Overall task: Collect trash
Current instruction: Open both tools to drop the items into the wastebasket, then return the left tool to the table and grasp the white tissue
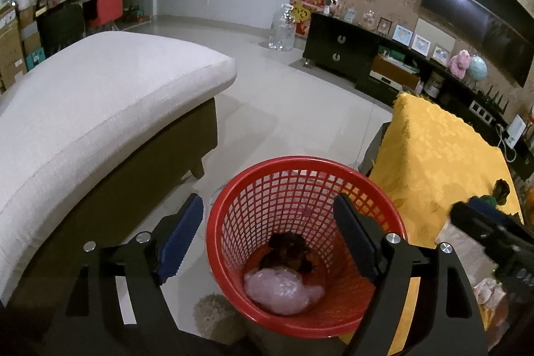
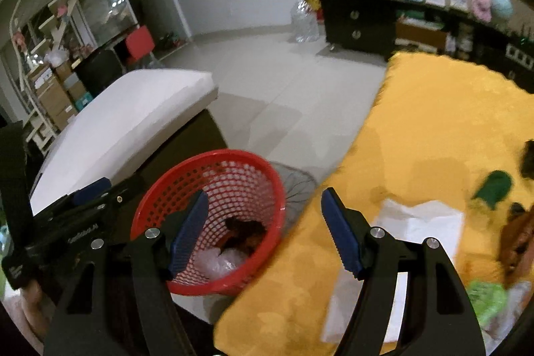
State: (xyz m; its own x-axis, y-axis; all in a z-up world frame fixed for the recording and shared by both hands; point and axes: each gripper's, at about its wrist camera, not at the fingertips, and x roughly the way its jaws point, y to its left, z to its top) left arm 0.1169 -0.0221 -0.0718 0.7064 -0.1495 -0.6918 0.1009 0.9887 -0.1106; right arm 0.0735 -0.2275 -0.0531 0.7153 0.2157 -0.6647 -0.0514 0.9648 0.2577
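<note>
I see a red mesh basket (image 1: pixel 300 242) on the floor between a white-cushioned sofa (image 1: pixel 100 109) and a table under a yellow cloth (image 2: pixel 434 129). 2 items already lie in it: a clear plastic bag (image 1: pixel 283 289) and a dark clump (image 1: pixel 290 252). My left gripper (image 1: pixel 263 242) hangs over the basket, jaws wide, holding nothing. My right gripper (image 2: pixel 263 232) is wide and empty too, at the table edge. White paper (image 2: pixel 420 226) and a green wrapper (image 2: pixel 487 299) wait on the cloth. I judge the paper is next: approach low, pinch an edge.

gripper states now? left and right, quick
Left gripper: open, empty, over the red plastic mesh basket.
Right gripper: open, empty, beside the yellow tablecloth.
</note>
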